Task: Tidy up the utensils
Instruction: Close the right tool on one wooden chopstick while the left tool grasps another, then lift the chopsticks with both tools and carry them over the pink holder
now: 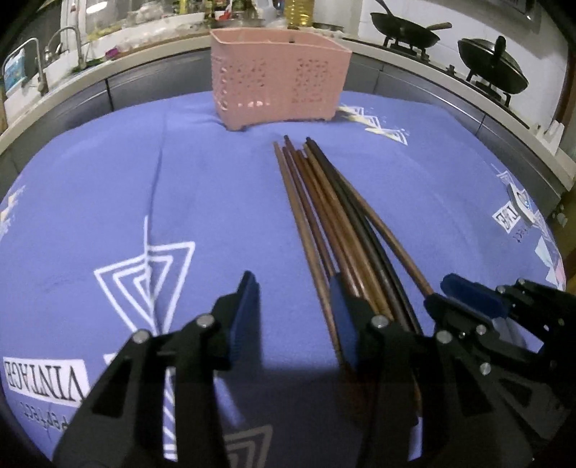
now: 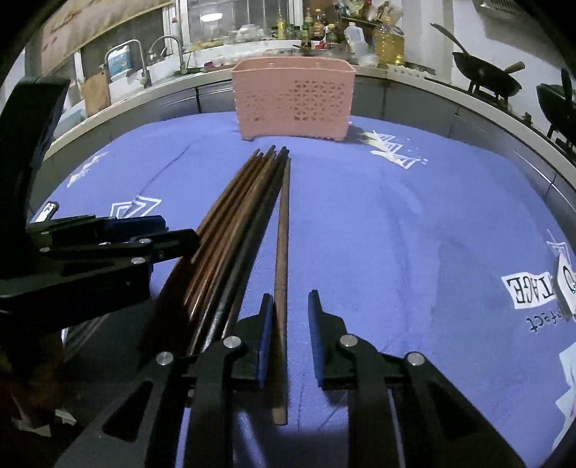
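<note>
Several brown and dark wooden chopsticks lie in a bundle on the purple cloth, tips toward a pink perforated utensil basket at the far edge. My left gripper is open, its right finger against the bundle's left side. The right gripper shows at the bundle's right. In the right wrist view, the bundle lies left, and one chopstick lies apart, running between the jaws of my open right gripper. The basket stands ahead.
The purple printed tablecloth covers the table. A kitchen counter with a sink and taps, bottles and black woks on a stove runs behind. A small white object lies at the cloth's right edge.
</note>
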`<control>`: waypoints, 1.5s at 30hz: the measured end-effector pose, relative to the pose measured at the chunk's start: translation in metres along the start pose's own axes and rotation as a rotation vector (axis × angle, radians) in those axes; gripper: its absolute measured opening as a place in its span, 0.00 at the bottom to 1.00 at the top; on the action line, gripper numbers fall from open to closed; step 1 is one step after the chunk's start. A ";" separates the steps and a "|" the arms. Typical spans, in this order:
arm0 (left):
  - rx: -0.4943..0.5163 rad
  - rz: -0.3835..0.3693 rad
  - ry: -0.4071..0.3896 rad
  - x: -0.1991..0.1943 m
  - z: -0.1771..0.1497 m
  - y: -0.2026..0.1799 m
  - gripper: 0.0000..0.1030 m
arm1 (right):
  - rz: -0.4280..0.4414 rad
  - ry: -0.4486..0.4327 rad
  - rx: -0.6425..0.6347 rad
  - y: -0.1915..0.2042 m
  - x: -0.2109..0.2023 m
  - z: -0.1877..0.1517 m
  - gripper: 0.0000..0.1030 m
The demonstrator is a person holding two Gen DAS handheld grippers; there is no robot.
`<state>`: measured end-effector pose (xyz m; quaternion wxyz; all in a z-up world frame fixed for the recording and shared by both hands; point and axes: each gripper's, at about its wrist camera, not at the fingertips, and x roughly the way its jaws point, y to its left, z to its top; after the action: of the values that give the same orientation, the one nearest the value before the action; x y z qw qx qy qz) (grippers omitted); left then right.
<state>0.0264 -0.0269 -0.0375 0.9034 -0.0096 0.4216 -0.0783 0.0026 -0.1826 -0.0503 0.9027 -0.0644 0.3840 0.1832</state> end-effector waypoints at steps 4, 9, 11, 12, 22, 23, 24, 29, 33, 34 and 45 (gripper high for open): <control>0.035 0.055 0.003 0.005 0.005 -0.010 0.40 | -0.007 -0.008 -0.022 0.003 0.003 0.000 0.20; 0.087 0.066 -0.003 0.007 0.007 -0.013 0.08 | -0.034 -0.016 0.020 -0.014 0.005 0.002 0.20; 0.092 0.075 0.005 0.004 0.005 -0.008 0.07 | -0.043 -0.003 0.036 -0.023 0.003 0.001 0.20; 0.093 0.088 0.005 0.000 0.001 -0.002 0.07 | -0.039 0.004 0.043 -0.027 0.002 0.000 0.20; 0.172 0.122 0.063 0.014 0.027 0.012 0.40 | 0.018 0.109 -0.074 -0.026 0.044 0.057 0.20; 0.201 0.135 0.056 0.022 0.036 0.010 0.41 | 0.025 0.125 -0.102 -0.023 0.053 0.070 0.20; 0.218 0.130 0.056 0.028 0.045 0.009 0.41 | 0.033 0.138 -0.114 -0.021 0.061 0.080 0.20; 0.245 0.052 0.074 0.055 0.079 0.008 0.16 | 0.145 0.231 -0.119 -0.021 0.099 0.128 0.05; 0.178 -0.046 0.103 0.060 0.096 0.019 0.05 | 0.210 0.228 -0.049 -0.033 0.100 0.138 0.05; 0.162 -0.060 0.080 0.052 0.098 0.021 0.05 | 0.230 0.209 -0.027 -0.037 0.092 0.138 0.05; 0.059 -0.227 -0.320 -0.090 0.136 0.037 0.05 | 0.325 -0.309 0.113 -0.069 -0.034 0.152 0.05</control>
<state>0.0783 0.0166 0.1156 0.9441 -0.0431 0.2663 -0.1893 0.1084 -0.2166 0.0780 0.9116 0.0778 0.2560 0.3121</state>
